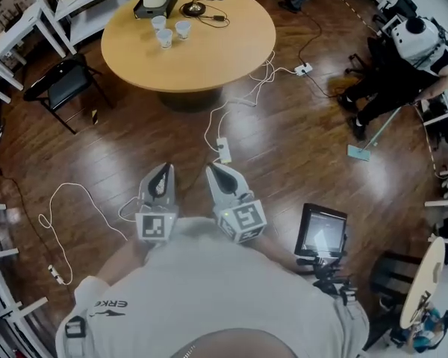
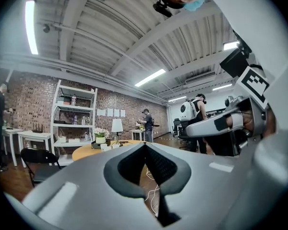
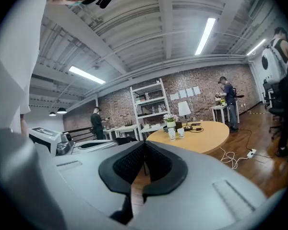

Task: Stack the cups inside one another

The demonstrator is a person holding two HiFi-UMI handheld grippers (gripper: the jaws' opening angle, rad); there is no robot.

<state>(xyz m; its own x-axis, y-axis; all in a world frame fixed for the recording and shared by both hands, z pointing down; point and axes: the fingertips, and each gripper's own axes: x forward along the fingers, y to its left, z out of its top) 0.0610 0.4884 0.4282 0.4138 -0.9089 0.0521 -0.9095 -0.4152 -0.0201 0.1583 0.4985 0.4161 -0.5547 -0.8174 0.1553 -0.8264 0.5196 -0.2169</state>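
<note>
- Close under the head camera, against the person's white shirt [image 1: 209, 297], the left tool [image 1: 163, 171] and the right tool [image 1: 213, 171] were held side by side, pointing out over the wooden floor [image 1: 134, 140].
- The left tool [image 2: 145, 145] had its jaws pressed together with nothing between them.
- The right tool [image 3: 144, 145] was likewise closed tight and empty, its tip dipping slightly.
- Just ahead of the tools, white cables [image 1: 224, 125] trailed across the floor towards the counter [image 1: 209, 51].
- A small screen [image 1: 321, 233] on a stand stood on the floor to the person's right.
- The round wooden counter was well apart from both tools, across the room.
- Three white cups [image 1: 165, 38] stood upright near its far left edge, close together but each on its own, none inside another.
- From the right tool's view, two of the cups [image 3: 172, 134] showed in front of a potted plant [image 3: 170, 121].
- Behind the cups were that plant in a dark tray [image 1: 145, 10] and a lamp [image 1: 193, 6].
- A black chair [image 1: 63, 84] stood left of the counter.
- Another person [image 1: 403, 66] worked with a mop at the far right.
</note>
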